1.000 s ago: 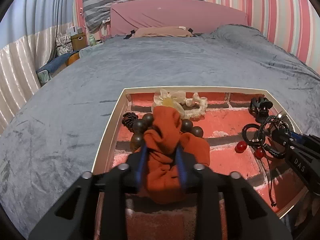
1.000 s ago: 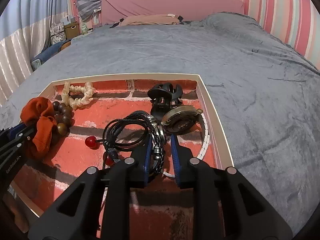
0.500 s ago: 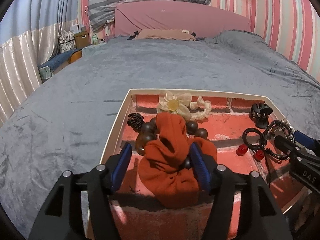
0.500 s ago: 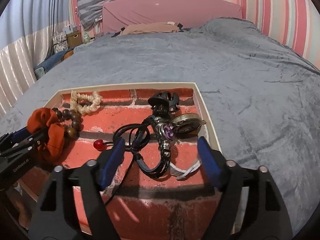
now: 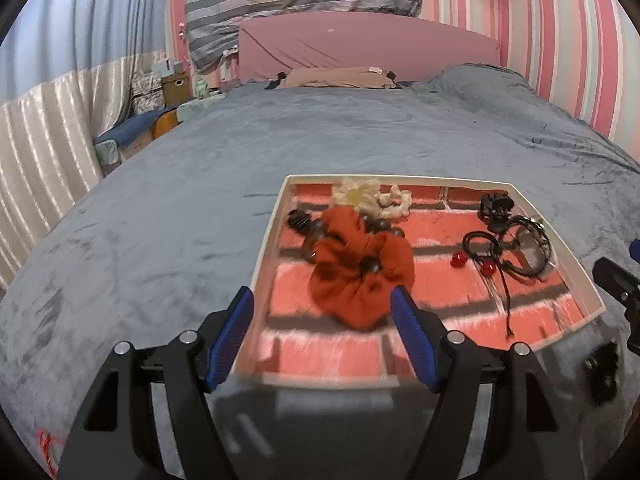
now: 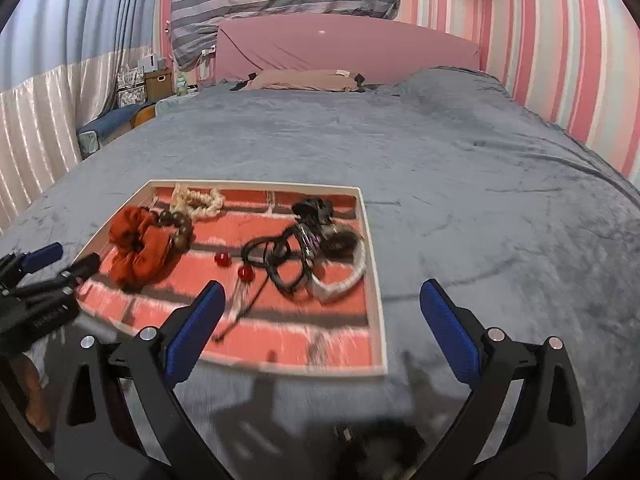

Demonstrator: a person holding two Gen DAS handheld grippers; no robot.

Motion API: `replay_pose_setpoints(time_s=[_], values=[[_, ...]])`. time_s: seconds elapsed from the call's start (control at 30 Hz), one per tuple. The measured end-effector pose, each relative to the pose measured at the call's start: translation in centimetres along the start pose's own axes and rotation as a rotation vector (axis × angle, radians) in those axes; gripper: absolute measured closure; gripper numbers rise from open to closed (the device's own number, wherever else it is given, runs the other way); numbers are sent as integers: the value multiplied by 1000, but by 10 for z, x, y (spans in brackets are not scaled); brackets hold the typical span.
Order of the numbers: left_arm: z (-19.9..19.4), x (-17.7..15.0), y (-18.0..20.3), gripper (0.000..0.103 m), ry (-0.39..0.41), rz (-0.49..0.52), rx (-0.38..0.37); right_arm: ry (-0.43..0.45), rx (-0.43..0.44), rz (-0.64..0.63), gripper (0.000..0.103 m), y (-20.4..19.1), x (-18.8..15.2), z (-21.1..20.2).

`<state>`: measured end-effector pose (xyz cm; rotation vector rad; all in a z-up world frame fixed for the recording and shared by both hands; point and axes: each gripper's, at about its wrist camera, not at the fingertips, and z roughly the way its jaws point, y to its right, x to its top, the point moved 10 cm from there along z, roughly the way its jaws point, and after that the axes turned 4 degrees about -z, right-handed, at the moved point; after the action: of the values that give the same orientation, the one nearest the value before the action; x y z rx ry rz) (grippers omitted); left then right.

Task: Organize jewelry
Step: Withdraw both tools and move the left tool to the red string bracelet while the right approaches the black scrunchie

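Both wrist views share tray (image 5: 582, 280).

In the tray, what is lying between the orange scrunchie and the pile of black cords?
Two small red beads lie between the orange scrunchie and the black cords on the tray, seen in both views.

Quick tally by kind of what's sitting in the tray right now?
Orange scrunchie: 1
Cream flower scrunchie: 1
Wooden bead bracelet: 1
Black claw clip: 1
Red bead: 2
Tangle of black cords and bracelets, pieces inseparable: 1
Total: 7, all in the tray.
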<state>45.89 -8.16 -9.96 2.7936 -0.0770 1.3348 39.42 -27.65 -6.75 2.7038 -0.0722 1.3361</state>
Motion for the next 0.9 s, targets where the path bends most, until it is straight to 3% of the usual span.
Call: replay_pose_setpoints(time_s=[0.3, 0.5, 0.9], values=[[-80, -24, -45, 32, 21, -9, 40, 1, -42, 30, 6, 18, -25, -59], [-116, -57, -96, 32, 17, -25, 97, -15, -65, 45, 6, 22, -54, -78], [-130, -116, -211, 32, -60, -147, 226, -84, -108, 65, 6, 27, -95, -60]])
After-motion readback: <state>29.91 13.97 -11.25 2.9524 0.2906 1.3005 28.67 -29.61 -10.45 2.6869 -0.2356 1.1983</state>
